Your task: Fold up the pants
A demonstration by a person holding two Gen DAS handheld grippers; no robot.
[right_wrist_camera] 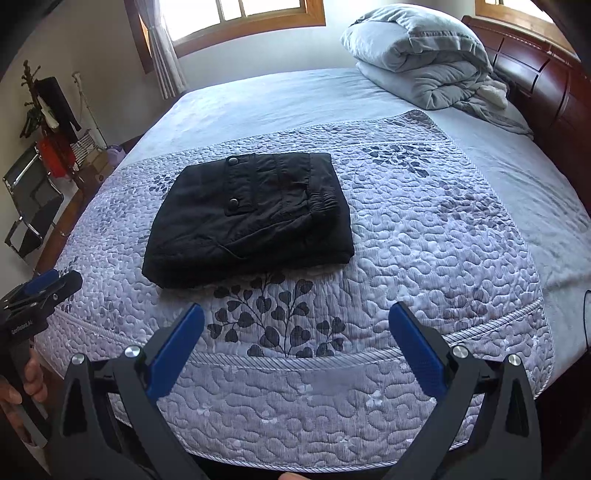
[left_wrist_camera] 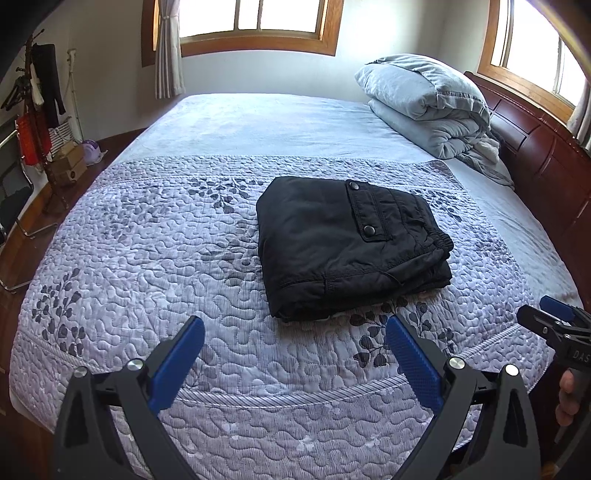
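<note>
While both grippers hang above the quilt's near edge:
pants point(left_wrist_camera: 347, 243): folded, lying on quilt point(left_wrist_camera: 147, 258)
left gripper point(left_wrist_camera: 295, 332): jaws apart, empty
right gripper point(right_wrist_camera: 295, 321): jaws apart, empty

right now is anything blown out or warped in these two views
Left wrist view: the windows are blown out white, and the bed edges bow from the fisheye. Right wrist view: same glare at the window, corners darkened, black pants sharp, with little fabric detail showing.

Black pants point(left_wrist_camera: 347, 243) on lilac leaf-patterned quilt point(left_wrist_camera: 147, 280).
</note>
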